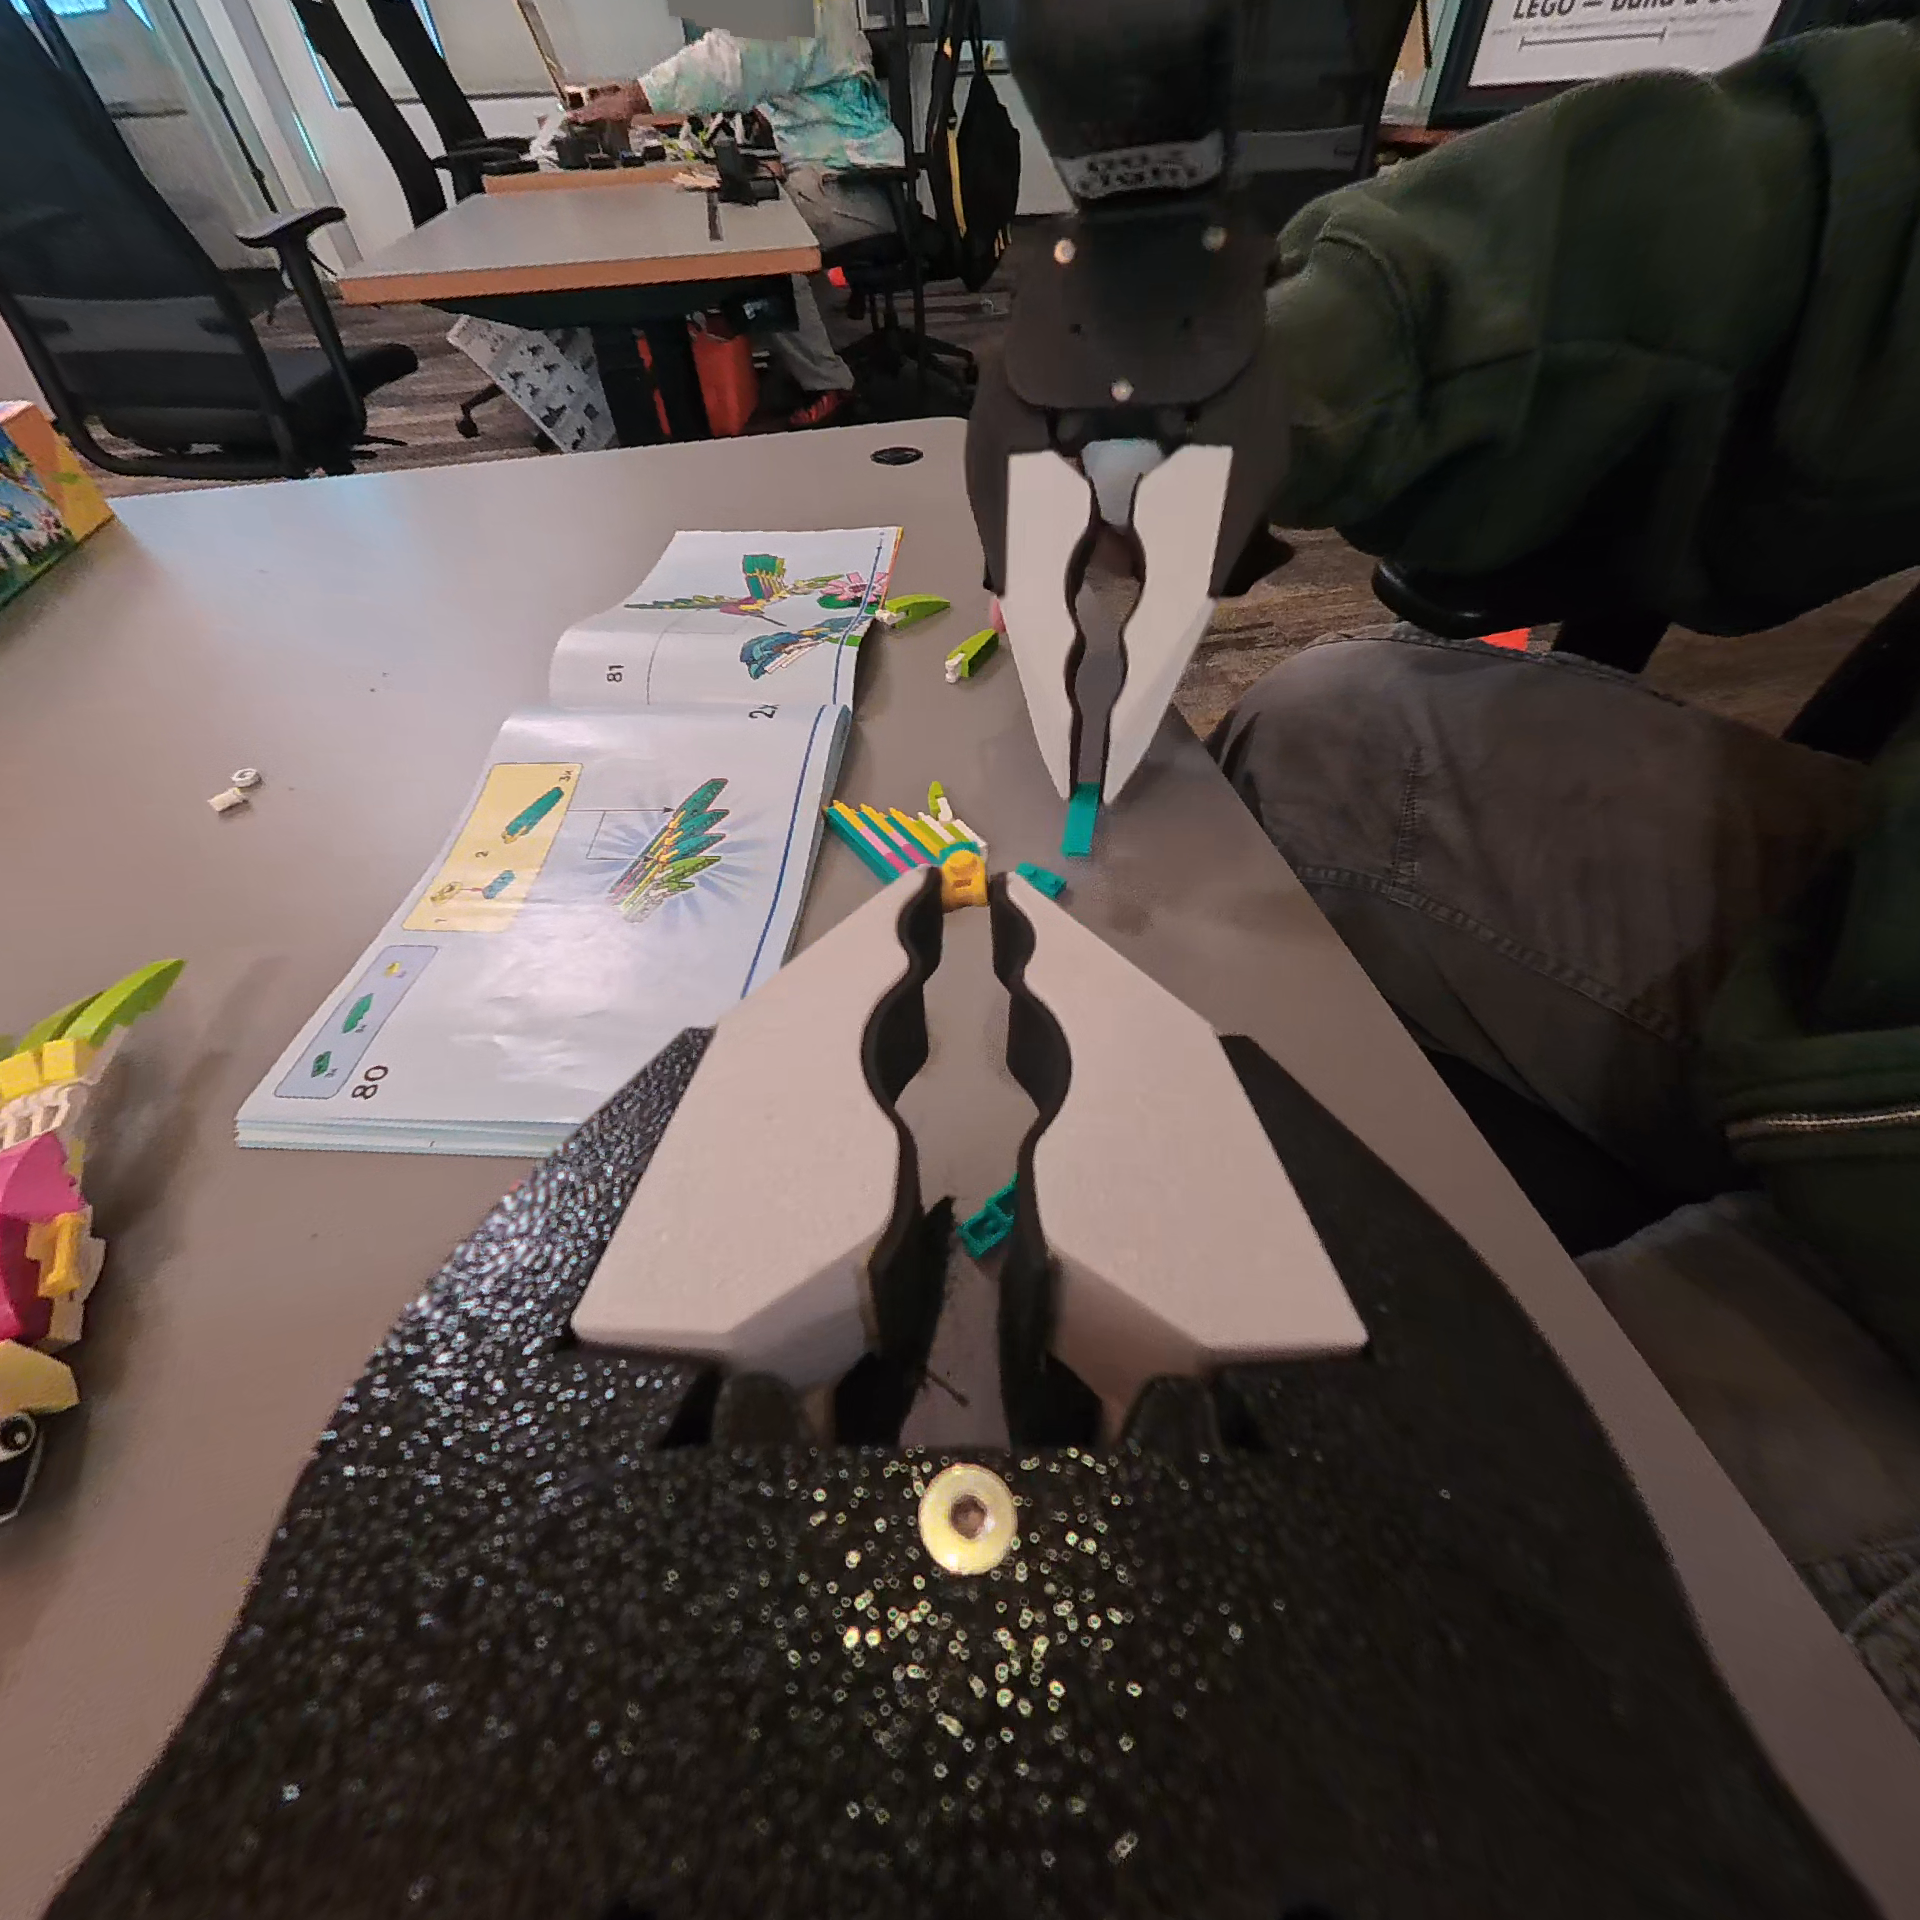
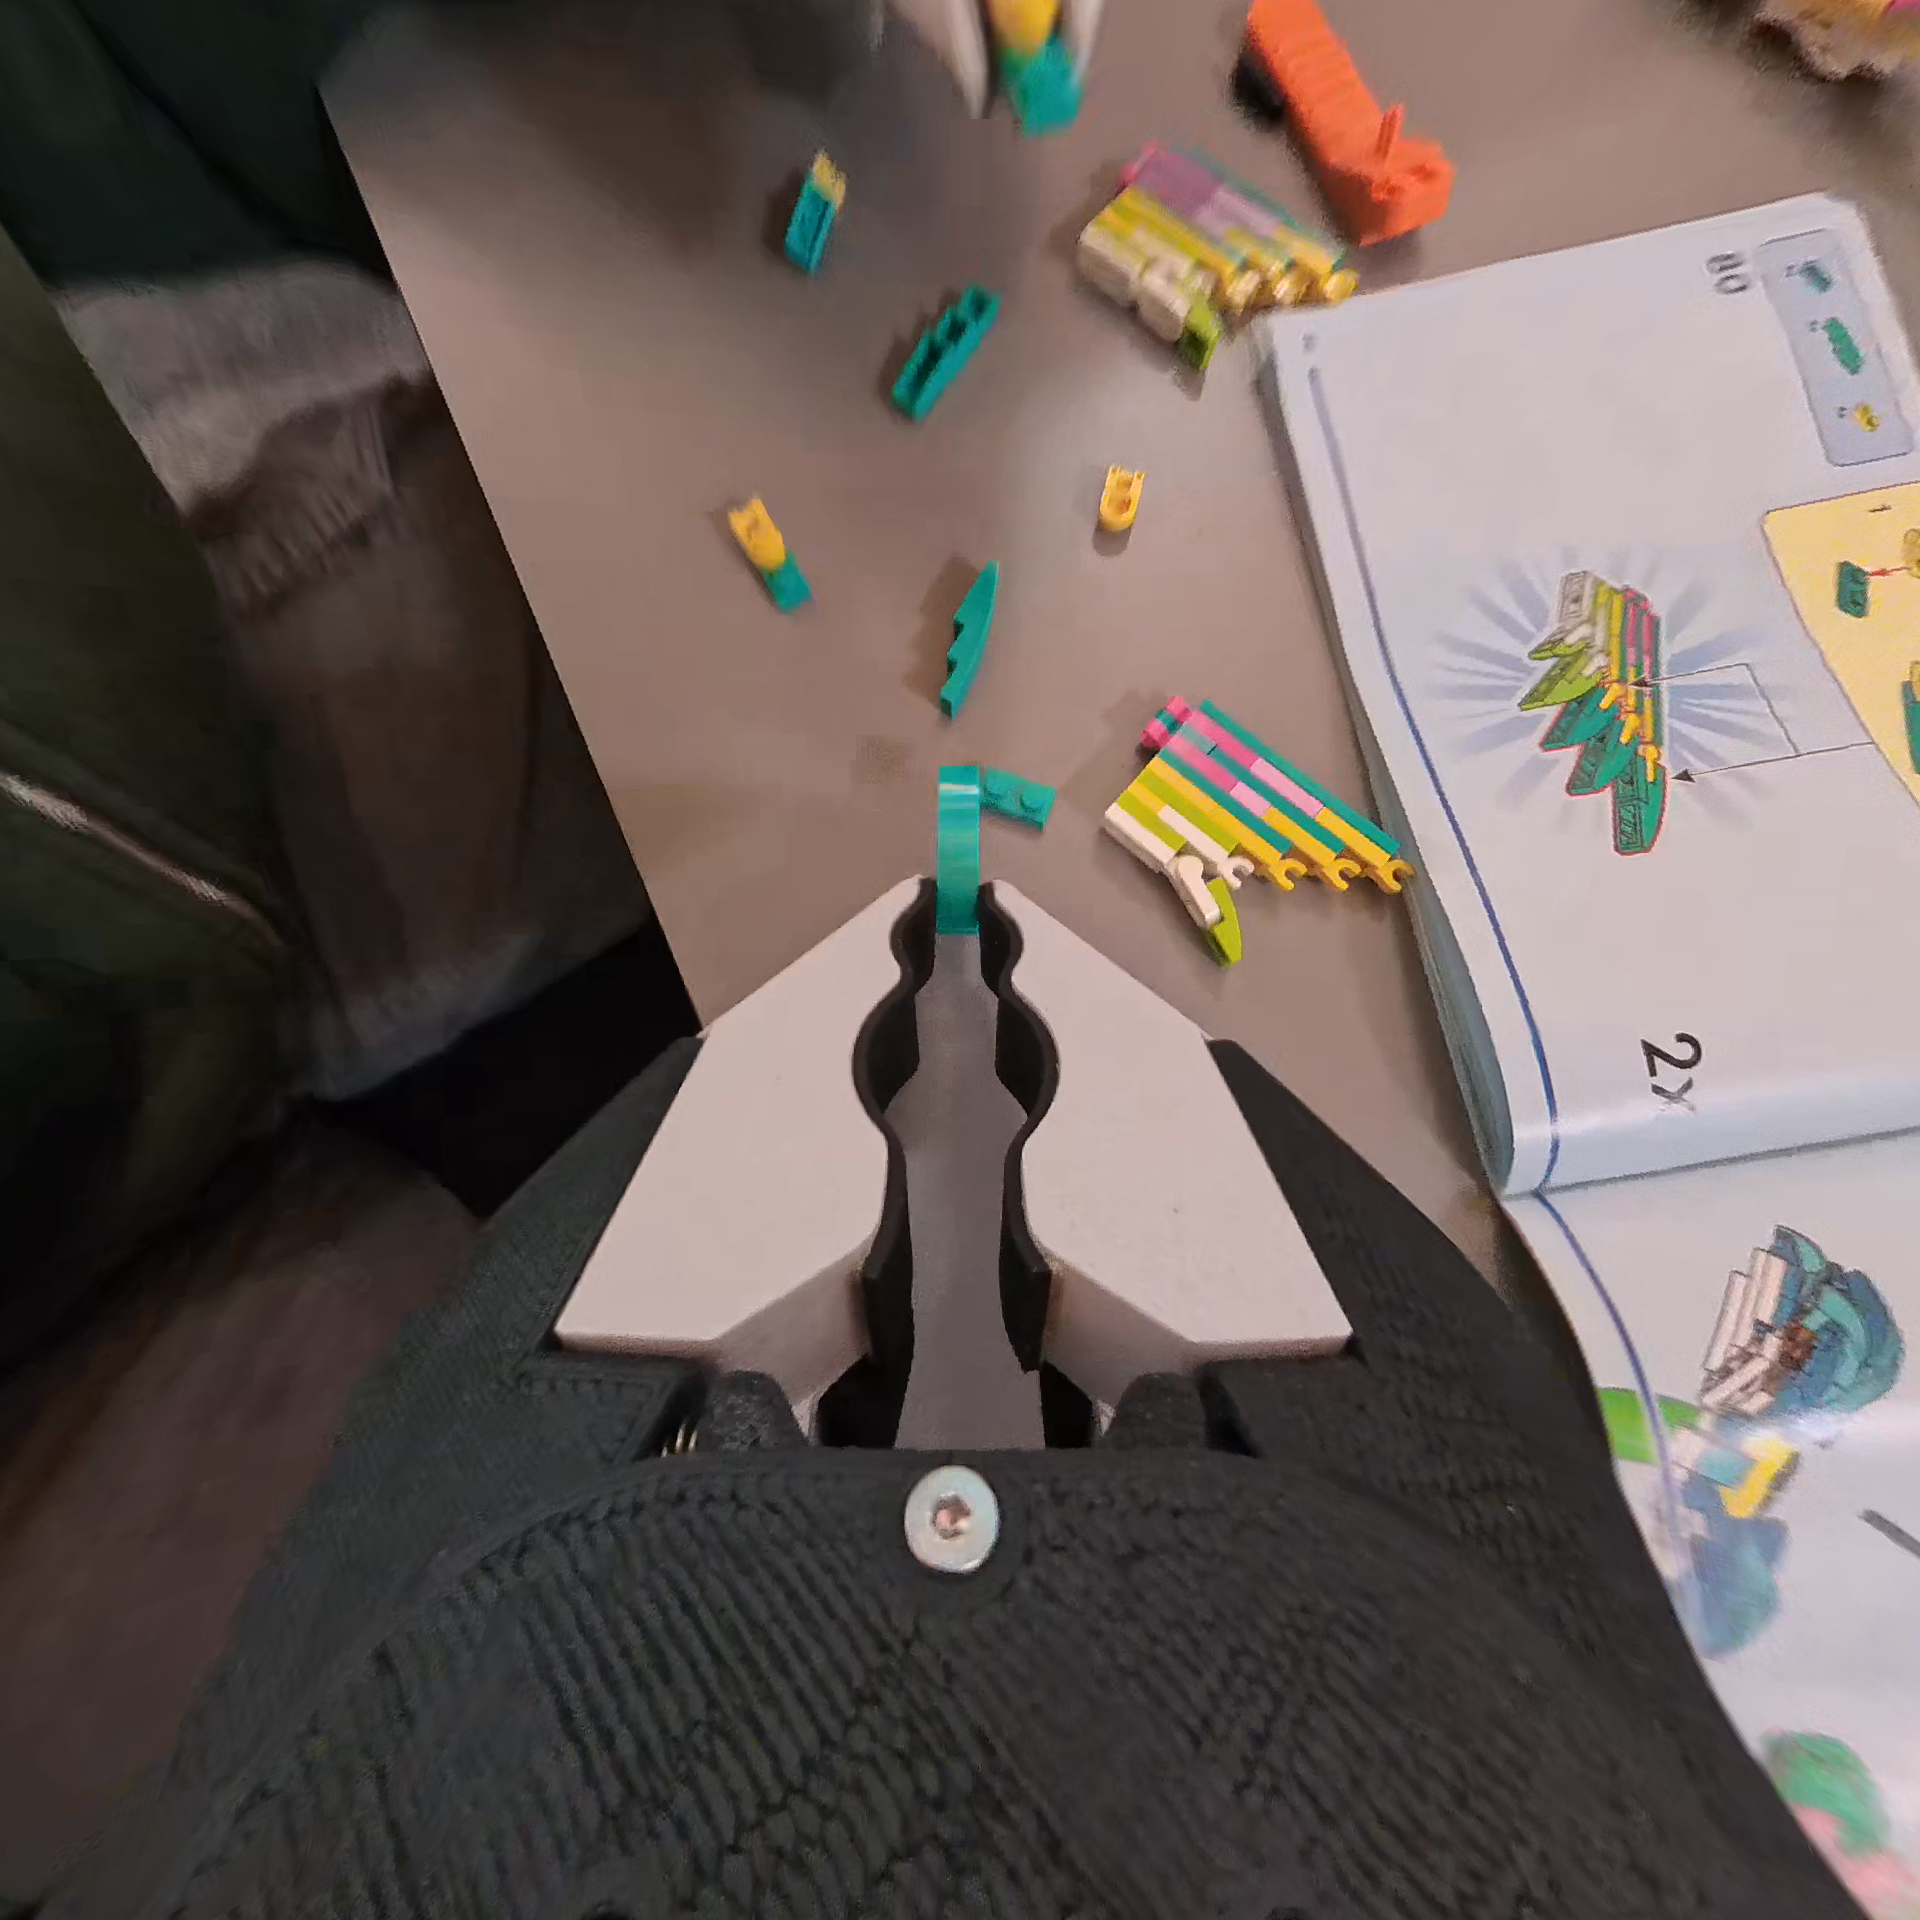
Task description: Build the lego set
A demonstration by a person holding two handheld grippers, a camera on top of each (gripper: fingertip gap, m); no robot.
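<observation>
**A:** What lies around the two grippers?

**B:** In the left wrist view, the left gripper (image 1: 964, 878) sits at centre frame, its jaws pinching a small yellow piece (image 1: 962, 883) at the tips. Just beyond it lies a striped wing assembly (image 1: 902, 831) in teal, pink, yellow and lime. Right of that, the right gripper (image 1: 1086, 795) points down at the grey desk (image 1: 312, 644), jaws pressed on a teal curved piece (image 1: 1080, 821) whose lower end touches the desk or nearly so. A small teal plate (image 1: 1042, 880) rests just beside it.

**A:** Anything in the way?

**B:** An open instruction booklet (image 1: 582, 904) fills the middle left. Lime pieces (image 1: 971, 655) lie past its far page. A partly built colourful model (image 1: 52, 1174) sits at the left edge, and two tiny white parts (image 1: 234, 790) lie apart at mid left.

**A:** And the right wrist view?

**B:** The gripper holds the teal piece at centre. Ahead are loose teal pieces (image 2: 945, 351), yellow-and-teal pairs (image 2: 771, 556), a yellow clip (image 2: 1120, 499), a second wing assembly (image 2: 1210, 249) and an orange tool (image 2: 1340, 156) at upper right.

**A:** Where are the edges?

**B:** The desk edge runs diagonally down the left of that view, near the loose pieces; a person's dark clothing lies beyond it. Bare desk shows in the left wrist view's upper left.
</observation>
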